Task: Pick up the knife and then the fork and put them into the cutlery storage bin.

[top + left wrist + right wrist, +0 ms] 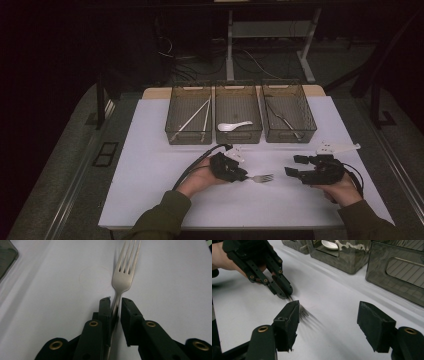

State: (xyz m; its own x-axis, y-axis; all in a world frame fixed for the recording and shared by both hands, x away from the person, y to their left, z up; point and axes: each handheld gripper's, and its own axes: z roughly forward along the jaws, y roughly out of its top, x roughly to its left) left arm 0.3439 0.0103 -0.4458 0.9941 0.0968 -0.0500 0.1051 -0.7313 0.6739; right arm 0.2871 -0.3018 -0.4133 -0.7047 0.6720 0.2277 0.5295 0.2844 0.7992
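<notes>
A silver fork (262,177) lies flat on the white table, tines pointing right toward my right gripper. In the left gripper view the fork (123,277) runs straight ahead, with its handle between the jaws of my left gripper (115,300). The left pad is against the handle and a thin sliver of table shows beside the right pad. From above, my left gripper (245,176) is low over the handle end. My right gripper (295,165) rests a short way right of the tines, wide open and empty. Its own view (334,312) shows the fork (303,312) and my left gripper (287,295) ahead.
Three dark mesh bins stand in a row at the back of the table (150,200). The left bin (189,136) holds chopsticks, the middle bin (238,137) a white spoon (234,126), the right bin (290,135) metal cutlery. The bins loom close in the right gripper view (397,272).
</notes>
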